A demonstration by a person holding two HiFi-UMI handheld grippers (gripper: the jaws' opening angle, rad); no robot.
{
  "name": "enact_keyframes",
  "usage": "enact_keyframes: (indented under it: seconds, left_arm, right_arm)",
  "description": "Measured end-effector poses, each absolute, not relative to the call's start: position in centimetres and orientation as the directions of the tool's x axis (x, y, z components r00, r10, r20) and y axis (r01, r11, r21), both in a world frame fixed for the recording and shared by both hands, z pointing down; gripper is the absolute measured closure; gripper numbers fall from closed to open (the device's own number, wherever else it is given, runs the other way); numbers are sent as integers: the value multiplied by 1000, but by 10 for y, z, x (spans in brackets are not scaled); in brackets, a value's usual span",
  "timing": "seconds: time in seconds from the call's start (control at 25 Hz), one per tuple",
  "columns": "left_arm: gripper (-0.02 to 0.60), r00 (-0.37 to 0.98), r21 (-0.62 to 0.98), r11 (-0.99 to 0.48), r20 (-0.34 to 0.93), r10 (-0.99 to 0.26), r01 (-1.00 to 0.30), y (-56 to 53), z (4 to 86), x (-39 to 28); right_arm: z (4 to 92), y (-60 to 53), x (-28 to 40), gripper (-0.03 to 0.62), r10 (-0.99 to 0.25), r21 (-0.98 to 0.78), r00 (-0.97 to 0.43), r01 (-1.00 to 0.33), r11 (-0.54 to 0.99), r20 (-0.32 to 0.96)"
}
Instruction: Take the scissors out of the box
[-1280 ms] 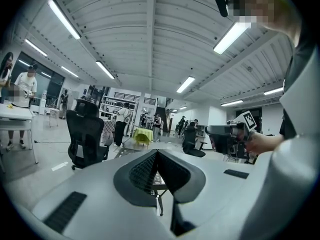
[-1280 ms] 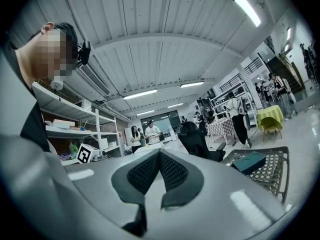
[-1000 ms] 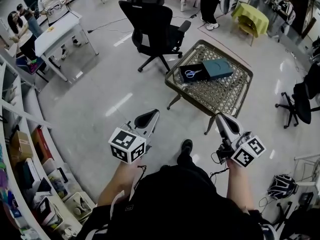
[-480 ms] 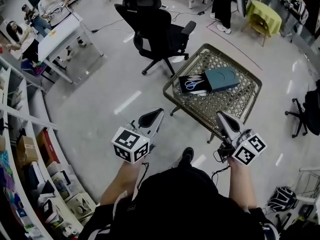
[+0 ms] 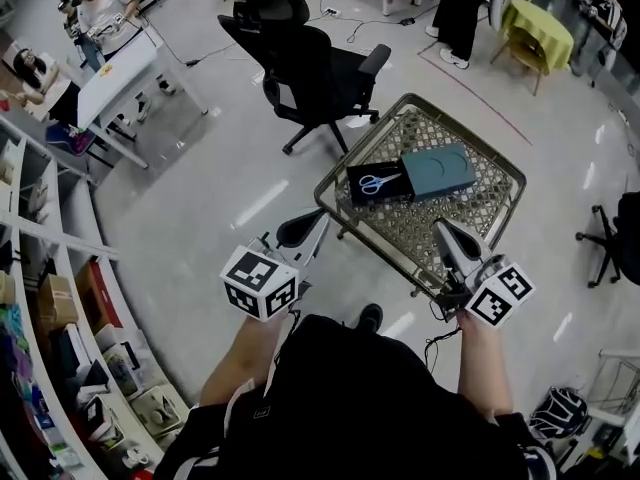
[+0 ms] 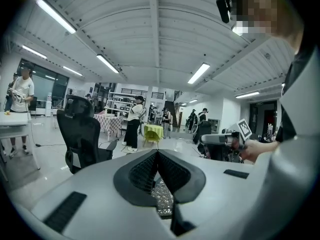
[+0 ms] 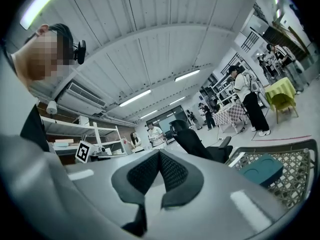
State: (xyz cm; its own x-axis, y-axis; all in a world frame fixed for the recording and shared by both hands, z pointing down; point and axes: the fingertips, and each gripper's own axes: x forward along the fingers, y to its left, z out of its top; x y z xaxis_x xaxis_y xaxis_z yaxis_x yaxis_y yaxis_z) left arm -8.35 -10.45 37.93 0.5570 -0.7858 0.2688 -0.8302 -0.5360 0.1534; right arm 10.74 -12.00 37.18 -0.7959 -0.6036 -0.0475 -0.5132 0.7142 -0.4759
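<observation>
A black open box [image 5: 376,183] with blue-handled scissors [image 5: 378,182] inside lies on a low mesh-topped table [image 5: 470,230]. Its teal lid [image 5: 438,170] rests beside it on the right and also shows in the right gripper view as the teal lid [image 7: 262,169]. My left gripper [image 5: 320,220] hangs shut and empty just short of the table's near-left edge. My right gripper [image 5: 441,230] is shut and empty over the near rim. The jaws meet at the tips in both gripper views: left gripper [image 6: 157,152], right gripper [image 7: 159,152].
A black office chair [image 5: 310,63] stands behind the low table on the left. Shelves [image 5: 45,308] line the left wall. A white desk [image 5: 115,68] with people is at the far left. A yellow-covered stool [image 5: 540,30] and another chair [image 5: 625,230] are on the right; a helmet [image 5: 558,410] lies on the floor.
The person has walked toward the low table. Both grippers, still shut, have come from well short of it up to its near edge.
</observation>
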Motion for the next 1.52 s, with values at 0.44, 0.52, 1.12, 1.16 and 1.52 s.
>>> enact_keyframes:
  seconds: [0.44, 0.52, 1.12, 1.16, 1.52]
  left_arm:
    - [575, 566, 159, -543, 272, -779, -824, -162, 387, -112]
    - [575, 569, 155, -549, 273, -775, -821, -174, 388, -120]
    - [574, 670, 198, -643, 302, -678, -740, -226, 424, -134]
    - [575, 676, 202, -648, 312, -668, -734, -227, 429, -132]
    - [574, 676, 185, -677, 439, -592, -713, -256, 473, -103]
  right_arm:
    - [375, -169, 71, 583, -595, -485, -803, -511, 710, -24]
    - [371, -180, 64, 583, -600, -485, -800, -516, 706, -22]
    - [372, -211, 39, 583, -670, -471, -740, -610, 637, 53]
    - [376, -211, 40, 583, -674, -478, -736, -615, 627, 62]
    - [399, -239, 63, 583, -691, -532, -718, -620, 577, 88]
